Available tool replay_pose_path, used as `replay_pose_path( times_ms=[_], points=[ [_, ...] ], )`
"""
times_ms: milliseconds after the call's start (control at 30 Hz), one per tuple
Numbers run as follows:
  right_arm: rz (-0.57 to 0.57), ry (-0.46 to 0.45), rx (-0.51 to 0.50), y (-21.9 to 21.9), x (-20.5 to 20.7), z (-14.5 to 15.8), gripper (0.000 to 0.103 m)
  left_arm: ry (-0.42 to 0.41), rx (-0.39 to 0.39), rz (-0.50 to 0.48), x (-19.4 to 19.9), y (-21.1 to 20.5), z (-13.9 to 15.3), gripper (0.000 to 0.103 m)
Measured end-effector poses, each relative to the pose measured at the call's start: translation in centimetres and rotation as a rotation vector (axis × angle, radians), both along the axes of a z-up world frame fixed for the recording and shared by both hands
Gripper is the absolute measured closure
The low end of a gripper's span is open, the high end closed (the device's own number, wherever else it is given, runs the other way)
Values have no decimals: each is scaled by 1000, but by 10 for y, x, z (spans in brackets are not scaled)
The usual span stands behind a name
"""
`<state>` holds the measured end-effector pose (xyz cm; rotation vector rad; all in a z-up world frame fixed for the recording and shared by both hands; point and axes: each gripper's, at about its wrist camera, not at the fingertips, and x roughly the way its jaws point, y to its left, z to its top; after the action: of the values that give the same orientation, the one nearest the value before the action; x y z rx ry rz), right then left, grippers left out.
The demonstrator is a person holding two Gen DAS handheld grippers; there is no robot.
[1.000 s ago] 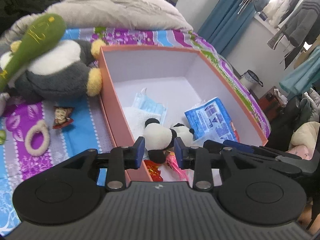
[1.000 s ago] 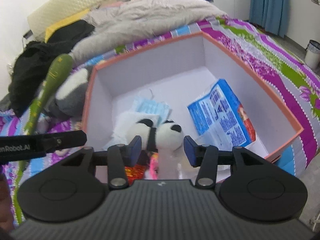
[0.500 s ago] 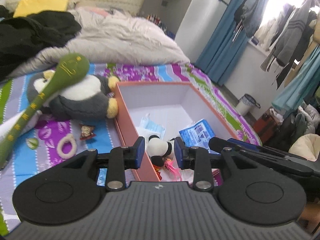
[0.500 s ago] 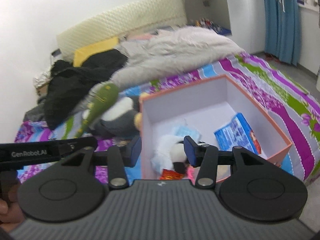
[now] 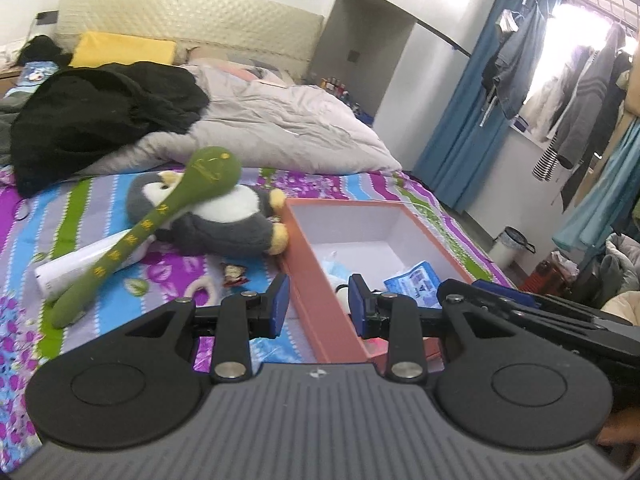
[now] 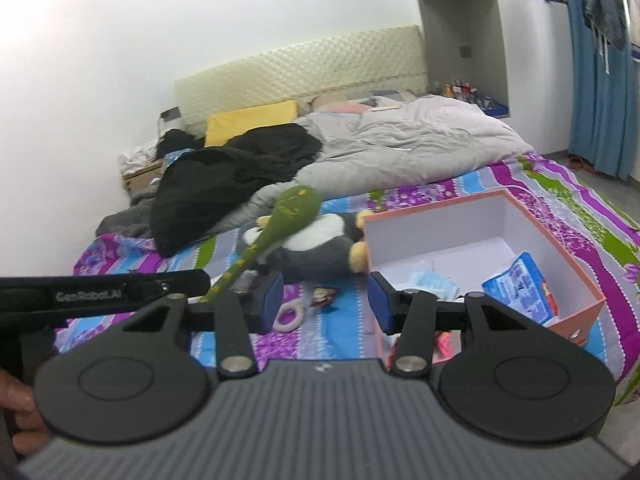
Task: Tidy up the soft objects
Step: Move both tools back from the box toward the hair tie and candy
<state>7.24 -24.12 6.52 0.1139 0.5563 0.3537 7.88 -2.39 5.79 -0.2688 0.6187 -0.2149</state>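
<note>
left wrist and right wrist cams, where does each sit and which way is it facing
Left wrist: sits behind the open left gripper, raised over the bed's near edge, looking along the bed at the orange box and penguin plush; the right gripper's arm crosses at lower right.
Right wrist: sits behind the open right gripper, looking toward the headboard; the left gripper's arm and a hand show at left.
Shared: box, penguin plush, green plush club, black clothing, grey duvet.
</note>
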Motion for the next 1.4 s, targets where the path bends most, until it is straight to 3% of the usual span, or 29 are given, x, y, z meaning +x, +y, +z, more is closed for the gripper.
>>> replay_pose_path(
  times_ms=[433,800,1100,1400],
  points=[
    [71,46,-23,25,-40,-25,53,33,10,98,-62,38,-17,66],
    [113,91,-63,49,-57,-45,53,89,0,127,-83,53,-44,66],
    [127,130,-67,67,-42,-58,53,155,-6,162,-79,72,-68,60],
    [106,169,-52,80,-6,-71,54,197,6,162,-43,87,-86,59]
  ],
)
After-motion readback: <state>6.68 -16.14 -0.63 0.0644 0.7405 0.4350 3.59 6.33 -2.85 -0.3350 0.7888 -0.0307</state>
